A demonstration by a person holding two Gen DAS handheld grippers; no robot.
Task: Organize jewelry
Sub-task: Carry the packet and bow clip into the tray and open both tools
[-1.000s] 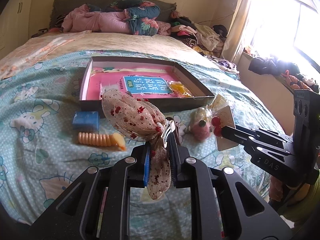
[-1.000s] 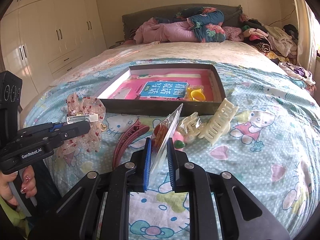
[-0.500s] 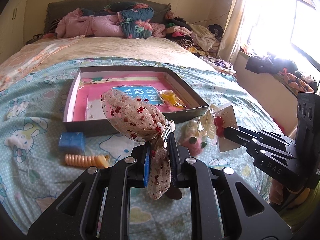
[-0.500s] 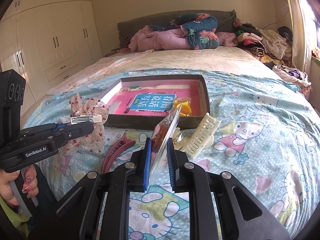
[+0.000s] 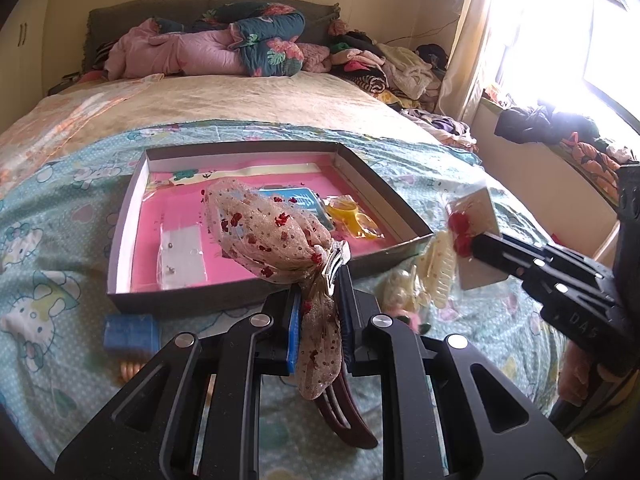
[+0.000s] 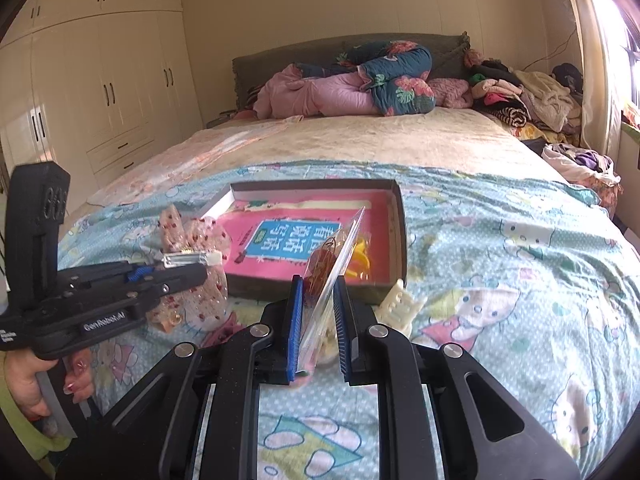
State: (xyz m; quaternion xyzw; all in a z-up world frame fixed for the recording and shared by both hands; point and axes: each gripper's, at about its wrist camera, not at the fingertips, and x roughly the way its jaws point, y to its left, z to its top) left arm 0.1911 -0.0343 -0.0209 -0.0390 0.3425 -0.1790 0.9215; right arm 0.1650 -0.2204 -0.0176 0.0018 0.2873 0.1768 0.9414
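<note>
1. Gauzy beige fabric dotted with red, a bow hair clip point(image 5: 276, 240), sits pinched between my left gripper's point(image 5: 320, 320) blue pads, its metal clasp poking up just above the jaws.
2. Over the last second the shallow box point(image 5: 120, 240) with the pink lining has slid from 12 o'clock, well off, to right under the bow; the bow now hangs over the near wall and the pink floor.
3. My right gripper point(image 6: 316, 320) has its jaws closed on a clear packet of hair ties point(image 6: 332, 256), held edge-up. It too has advanced: the box's near wall, earlier some way ahead, is now just beyond the fingertips at 12 o'clock.
4. In the left view the right gripper has risen toward 3 o'clock, carrying its packet above the box's right corner.
5. I read this as both loads arriving for deposit; neither is released yet.
6. Left outside on the bedsheet point(image 6: 520, 280): a cream claw clip point(image 6: 400, 308) at 1 o'clock of the right jaws, a blue block point(image 5: 130, 332) at 9 o'clock of the left ones, and a dark red clip point(image 5: 344, 416) beneath.
7. Next I would spread the left jaws over open pink floor, clear of the yellow piece point(image 5: 352, 220) inside.
</note>
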